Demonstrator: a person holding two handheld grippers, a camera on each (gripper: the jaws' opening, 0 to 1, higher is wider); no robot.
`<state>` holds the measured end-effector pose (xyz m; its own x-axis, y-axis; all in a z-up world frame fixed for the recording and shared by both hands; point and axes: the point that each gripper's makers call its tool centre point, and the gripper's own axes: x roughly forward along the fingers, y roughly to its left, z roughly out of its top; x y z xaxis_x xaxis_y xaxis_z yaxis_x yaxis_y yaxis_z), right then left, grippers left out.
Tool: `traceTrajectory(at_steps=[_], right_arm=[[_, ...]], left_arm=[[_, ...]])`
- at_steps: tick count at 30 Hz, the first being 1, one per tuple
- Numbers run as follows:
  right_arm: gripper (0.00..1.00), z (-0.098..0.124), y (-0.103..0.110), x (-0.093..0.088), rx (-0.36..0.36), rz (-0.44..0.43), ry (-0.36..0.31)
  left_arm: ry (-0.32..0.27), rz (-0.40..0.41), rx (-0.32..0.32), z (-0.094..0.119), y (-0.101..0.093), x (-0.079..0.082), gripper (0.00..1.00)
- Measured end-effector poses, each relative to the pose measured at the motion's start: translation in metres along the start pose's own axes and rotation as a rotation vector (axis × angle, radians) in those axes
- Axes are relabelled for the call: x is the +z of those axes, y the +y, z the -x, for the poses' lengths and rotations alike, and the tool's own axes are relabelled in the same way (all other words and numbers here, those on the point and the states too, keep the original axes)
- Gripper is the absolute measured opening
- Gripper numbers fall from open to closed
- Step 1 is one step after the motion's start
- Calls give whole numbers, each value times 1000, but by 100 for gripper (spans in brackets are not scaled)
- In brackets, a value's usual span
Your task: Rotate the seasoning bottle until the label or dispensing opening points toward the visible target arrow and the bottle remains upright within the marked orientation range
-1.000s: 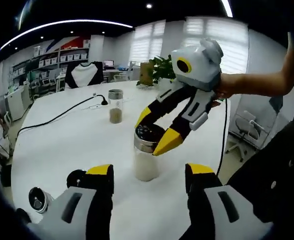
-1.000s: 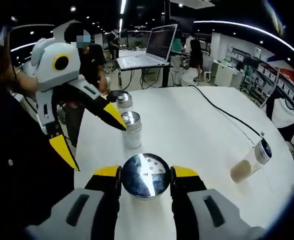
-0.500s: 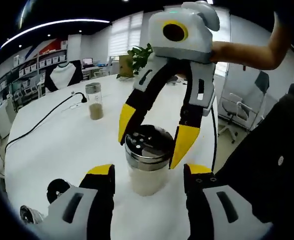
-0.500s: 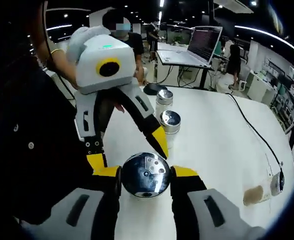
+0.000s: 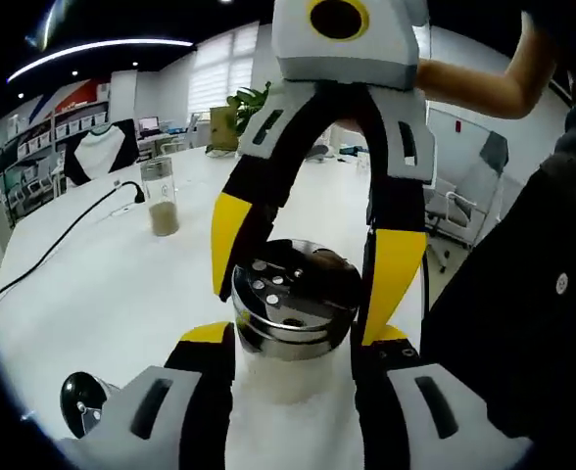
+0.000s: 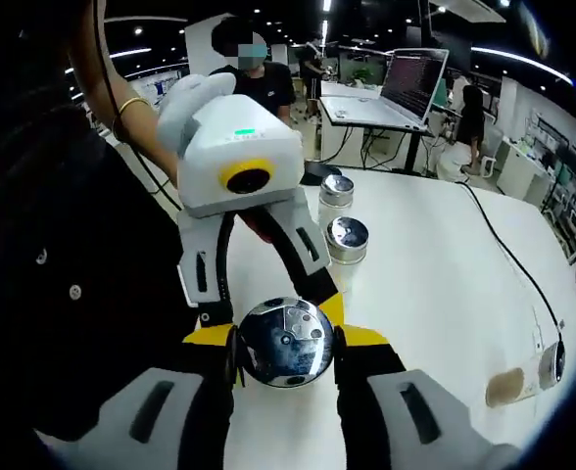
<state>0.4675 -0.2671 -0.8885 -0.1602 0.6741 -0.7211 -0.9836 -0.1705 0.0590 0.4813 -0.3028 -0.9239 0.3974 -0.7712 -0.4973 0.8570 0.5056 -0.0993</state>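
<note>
Now two tools (image 5: 293, 338) (image 6: 285, 343) flank one bottle (image 5: 296, 313).

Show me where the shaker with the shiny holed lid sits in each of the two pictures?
Left gripper view: the shaker is low in the centre, between both pairs of tongs.
Right gripper view: it is low in the centre, lid facing the camera.
Shared landmark: the jar of brown powder on the white table.

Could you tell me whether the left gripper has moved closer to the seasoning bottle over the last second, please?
Yes. The left gripper has closed in on the seasoning bottle; its jaws now flank the bottle's body.
</note>
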Motion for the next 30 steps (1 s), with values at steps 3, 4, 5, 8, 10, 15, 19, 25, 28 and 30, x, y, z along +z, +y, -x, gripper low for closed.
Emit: traceTrajectory(at_steps=[3,4,5,8,10,15,19,25,28,30], right_arm=[[37,0,-1,0,-14,-55,-11],[37,0,-2,-1,-28,-80,-18],[37,0,-3,-1,-44,-116,-28],[37,1,-6,0,-99,-213,-66],[37,4,-8,-4,-147,-270,-52],[38,7,-14,1,-292,-419,-101],[36,7,-17,0,-387,-493,-105],[37,2,-18,2,-476,-479,-62],[36,4,-20,0,-472,-481,-68],[36,4,-20,0,-463,-480,-74]], left_arm=[[0,5,13,-1,3,-1,44],[-3,13,13,-1,3,-1,44],[-9,21,19,-1,4,-1,44],[-22,40,42,0,5,-2,44],[-36,63,74,1,6,-2,43],[-58,135,247,1,16,-1,43],[-5,94,324,2,16,-5,42],[43,40,360,2,18,-8,42],[37,39,347,2,18,-8,42],[51,6,330,3,17,-9,42]])
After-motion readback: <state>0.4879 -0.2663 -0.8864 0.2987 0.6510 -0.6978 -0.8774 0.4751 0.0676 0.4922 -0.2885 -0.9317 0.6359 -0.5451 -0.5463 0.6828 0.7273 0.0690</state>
